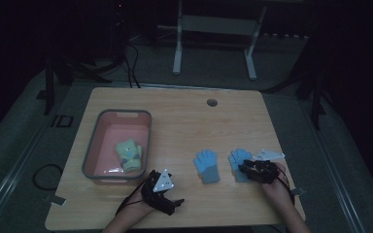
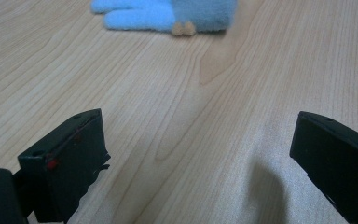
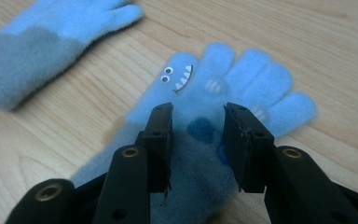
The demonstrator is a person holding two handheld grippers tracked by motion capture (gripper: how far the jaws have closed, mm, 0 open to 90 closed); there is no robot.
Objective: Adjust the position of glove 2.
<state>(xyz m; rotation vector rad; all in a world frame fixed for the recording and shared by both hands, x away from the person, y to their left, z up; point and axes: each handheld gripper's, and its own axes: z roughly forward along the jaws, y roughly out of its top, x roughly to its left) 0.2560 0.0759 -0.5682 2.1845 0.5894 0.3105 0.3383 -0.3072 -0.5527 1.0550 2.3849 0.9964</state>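
Two light-blue gloves lie on the wooden table (image 1: pixel 189 126). The right glove (image 1: pixel 238 158) (image 3: pixel 242 74) has a monster face with eyes and teeth. My right gripper (image 1: pixel 243 169) (image 3: pixel 198 114) is low over its grey-blue cuff end, jaws a little apart on either side of the palm, the fabric lying flat between them. The left glove (image 1: pixel 207 165) (image 3: pixel 42 42) (image 2: pixel 168 14) lies free beside it. My left gripper (image 1: pixel 171 193) (image 2: pixel 200 140) rests near the front edge, open wide, with bare wood between its jaws.
A grey-rimmed pink bin (image 1: pixel 124 112) stands at the left of the table with a green glove (image 1: pixel 129 154) inside. A round cable hole (image 1: pixel 211 102) sits near the far edge. A white frame stands on the floor beyond the table.
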